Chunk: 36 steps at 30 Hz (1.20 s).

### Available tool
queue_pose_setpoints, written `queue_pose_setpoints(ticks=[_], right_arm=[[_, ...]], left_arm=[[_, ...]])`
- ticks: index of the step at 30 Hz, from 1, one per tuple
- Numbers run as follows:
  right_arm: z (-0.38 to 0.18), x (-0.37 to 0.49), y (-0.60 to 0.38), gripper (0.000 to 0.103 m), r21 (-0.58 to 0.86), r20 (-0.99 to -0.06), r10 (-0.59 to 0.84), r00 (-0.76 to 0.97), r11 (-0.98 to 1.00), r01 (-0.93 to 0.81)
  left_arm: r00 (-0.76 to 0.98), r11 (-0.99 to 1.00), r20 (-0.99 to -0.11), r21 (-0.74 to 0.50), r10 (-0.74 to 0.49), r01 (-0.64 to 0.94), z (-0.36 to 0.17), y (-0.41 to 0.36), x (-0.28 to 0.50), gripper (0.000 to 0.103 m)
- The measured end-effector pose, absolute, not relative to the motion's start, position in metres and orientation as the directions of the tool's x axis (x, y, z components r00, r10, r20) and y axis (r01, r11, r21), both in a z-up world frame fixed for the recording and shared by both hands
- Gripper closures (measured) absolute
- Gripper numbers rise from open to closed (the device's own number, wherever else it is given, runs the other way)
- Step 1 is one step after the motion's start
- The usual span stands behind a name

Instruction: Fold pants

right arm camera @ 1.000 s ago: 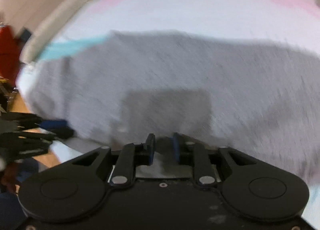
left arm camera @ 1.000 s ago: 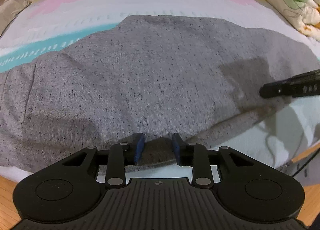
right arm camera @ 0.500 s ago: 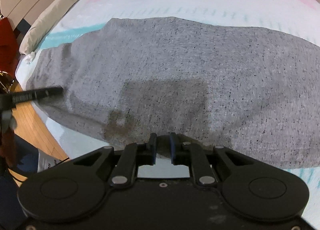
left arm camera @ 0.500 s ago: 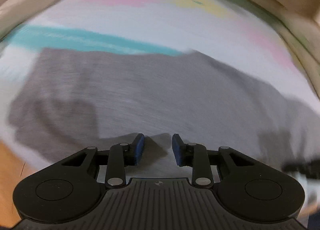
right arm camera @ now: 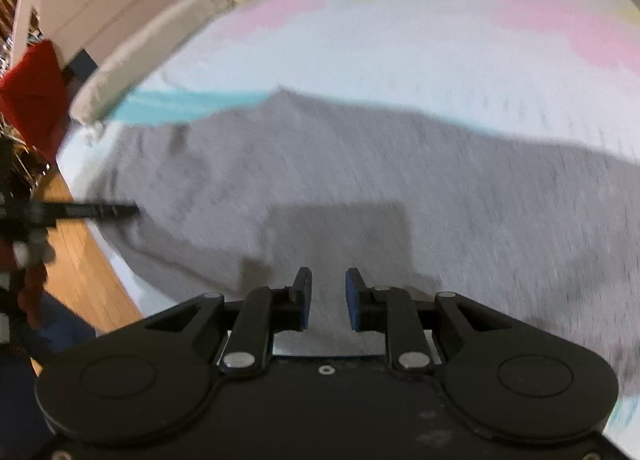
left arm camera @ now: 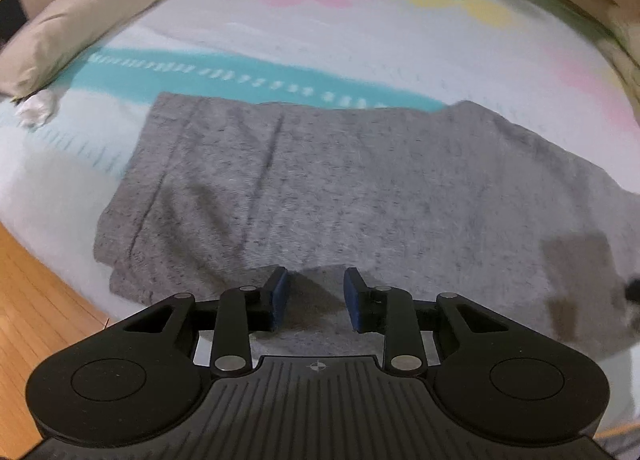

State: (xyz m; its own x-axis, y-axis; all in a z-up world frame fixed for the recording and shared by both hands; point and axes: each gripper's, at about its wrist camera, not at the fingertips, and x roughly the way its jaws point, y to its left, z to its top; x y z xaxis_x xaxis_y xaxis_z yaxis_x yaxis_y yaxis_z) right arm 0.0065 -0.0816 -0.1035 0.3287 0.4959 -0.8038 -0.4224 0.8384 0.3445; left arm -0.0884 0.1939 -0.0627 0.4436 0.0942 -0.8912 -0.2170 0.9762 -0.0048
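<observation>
Grey speckled pants (left arm camera: 360,187) lie spread flat across the bed, their left end with seams in the left wrist view. My left gripper (left arm camera: 315,294) hovers over the pants' near edge. It is open, and only cloth and its own shadow show below the gap. In the blurred right wrist view the pants (right arm camera: 360,163) fill the middle. My right gripper (right arm camera: 326,296) is a little above their near edge. Its jaws are opening and the pads press on nothing. The left gripper's finger (right arm camera: 100,211) reaches in from the left over the pants' end.
The bed sheet (left arm camera: 360,31) is pale with a teal stripe and pink and yellow patches. A beige pillow (left arm camera: 80,31) lies at the far left. Wooden floor (left arm camera: 36,300) runs along the bed's near left edge. A red object (right arm camera: 32,87) stands beyond the bed's corner.
The left gripper has moved left along the pants, so their left end is now in view. The right gripper's jaws have widened and it has lifted slightly off the near edge.
</observation>
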Motion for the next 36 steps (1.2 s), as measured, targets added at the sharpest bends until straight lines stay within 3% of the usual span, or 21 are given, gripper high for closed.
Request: queue_pose_setpoints(ticks=[9, 15, 17, 19, 22, 31, 36], right_arm=[[-0.099, 0.060, -0.042, 0.079, 0.343, -0.758, 0.499, 0.420, 0.853, -0.394], [-0.136, 0.109, -0.039, 0.080, 0.271, -0.812, 0.363, 0.457, 0.928, -0.255], [-0.149, 0.126, -0.045, 0.089, 0.239, -0.832, 0.312, 0.459, 0.948, -0.213], [-0.151, 0.135, -0.052, 0.089, 0.252, -0.822, 0.316, 0.475, 0.948, -0.195], [-0.138, 0.133, -0.056, 0.082, 0.247, -0.817, 0.313, 0.484, 0.949, -0.197], [-0.096, 0.064, 0.003, 0.077, 0.313, -0.747, 0.529, 0.402, 0.814, -0.489], [-0.090, 0.033, 0.066, 0.075, 0.403, -0.704, 0.649, 0.290, 0.700, -0.589]], left_arm=[[0.509, 0.984, -0.860, -0.055, 0.040, -0.170, -0.047, 0.194, -0.036, 0.073], [0.463, 0.975, -0.884, -0.038, 0.069, -0.217, -0.072, 0.211, -0.044, 0.073], [0.468, 0.980, -0.881, -0.023, 0.075, -0.199, -0.072, 0.211, -0.047, 0.073], [0.475, 0.977, -0.877, -0.037, 0.068, -0.208, -0.071, 0.213, -0.049, 0.073], [0.484, 0.974, -0.873, -0.055, 0.059, -0.218, -0.066, 0.214, -0.052, 0.073], [0.542, 0.987, -0.834, 0.019, 0.105, -0.162, -0.005, 0.229, -0.042, 0.073], [0.503, 0.972, -0.850, 0.043, 0.158, -0.233, -0.001, 0.270, -0.044, 0.073]])
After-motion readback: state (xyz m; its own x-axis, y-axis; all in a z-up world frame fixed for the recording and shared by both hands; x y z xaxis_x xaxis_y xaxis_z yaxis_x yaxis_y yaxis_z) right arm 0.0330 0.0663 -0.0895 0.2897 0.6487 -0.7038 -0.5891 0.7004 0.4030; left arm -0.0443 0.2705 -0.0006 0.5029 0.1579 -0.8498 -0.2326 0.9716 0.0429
